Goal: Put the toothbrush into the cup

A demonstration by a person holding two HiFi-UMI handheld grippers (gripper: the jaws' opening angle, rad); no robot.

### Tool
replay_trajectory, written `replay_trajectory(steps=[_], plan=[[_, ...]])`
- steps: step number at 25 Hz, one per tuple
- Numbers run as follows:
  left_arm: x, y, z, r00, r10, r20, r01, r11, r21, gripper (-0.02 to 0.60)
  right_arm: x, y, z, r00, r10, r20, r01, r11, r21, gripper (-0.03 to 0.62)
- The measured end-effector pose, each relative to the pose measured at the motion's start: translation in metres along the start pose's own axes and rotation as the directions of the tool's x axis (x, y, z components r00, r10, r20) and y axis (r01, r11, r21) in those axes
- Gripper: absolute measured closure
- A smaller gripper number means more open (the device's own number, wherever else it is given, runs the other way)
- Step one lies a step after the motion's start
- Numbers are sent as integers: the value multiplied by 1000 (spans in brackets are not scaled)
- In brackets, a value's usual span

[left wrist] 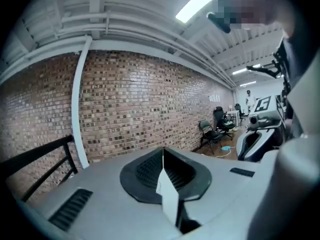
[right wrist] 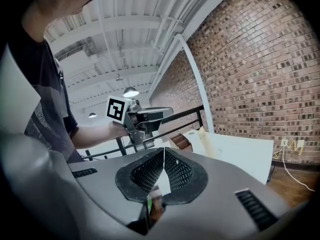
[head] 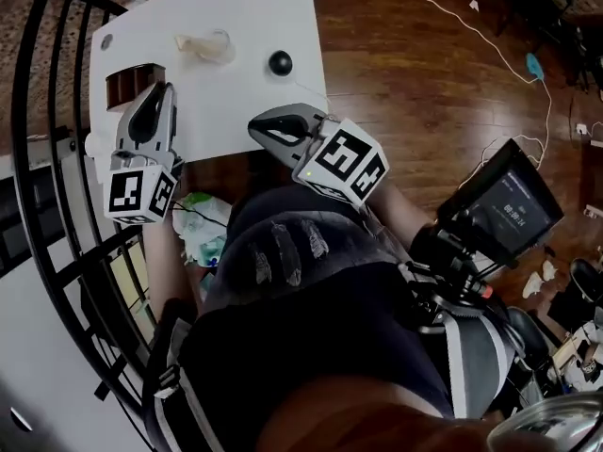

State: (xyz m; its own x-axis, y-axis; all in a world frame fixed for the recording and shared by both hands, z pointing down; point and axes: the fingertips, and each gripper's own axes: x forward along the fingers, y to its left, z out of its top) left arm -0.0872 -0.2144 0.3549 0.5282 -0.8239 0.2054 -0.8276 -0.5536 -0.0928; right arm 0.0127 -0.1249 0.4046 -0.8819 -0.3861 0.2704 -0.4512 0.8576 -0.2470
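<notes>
A pale, translucent cup-like object lies on the white table near its far side; it also shows as a cream shape in the right gripper view. I cannot make out a toothbrush on its own. My left gripper hovers over the table's left part, jaws together with nothing between them. My right gripper hangs at the table's near edge, its jaws also shut and empty. Both are lifted and point roughly level, away from the cup.
A brown open box stands at the table's left edge and a black round object near its right side. A black metal railing runs along the left. A screen rig and cables lie on the wooden floor at right.
</notes>
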Motion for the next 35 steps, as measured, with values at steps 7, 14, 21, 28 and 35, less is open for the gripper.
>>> replay_trajectory(steps=[7, 14, 21, 28, 35], plan=[[-31, 4, -7, 999, 50, -7, -51, 996, -70, 586, 9, 17, 12, 998, 62, 5, -62, 998, -30, 592], [-25, -32, 8, 995, -101, -4, 100, 990, -95, 586, 8, 15, 20, 998, 68, 3, -68, 997, -34, 592], [-68, -11, -7, 997, -67, 44, 70, 993, -91, 586, 34, 58, 26, 998, 66, 3, -65, 994, -90, 592], [-107, 19, 0, 994, -52, 96, 59, 996, -64, 585, 59, 93, 41, 999, 36, -1, -36, 993, -115, 592], [-145, 33, -15, 990, -64, 127, 76, 993, -93, 584, 85, 125, 25, 998, 36, -48, -42, 991, -124, 592]])
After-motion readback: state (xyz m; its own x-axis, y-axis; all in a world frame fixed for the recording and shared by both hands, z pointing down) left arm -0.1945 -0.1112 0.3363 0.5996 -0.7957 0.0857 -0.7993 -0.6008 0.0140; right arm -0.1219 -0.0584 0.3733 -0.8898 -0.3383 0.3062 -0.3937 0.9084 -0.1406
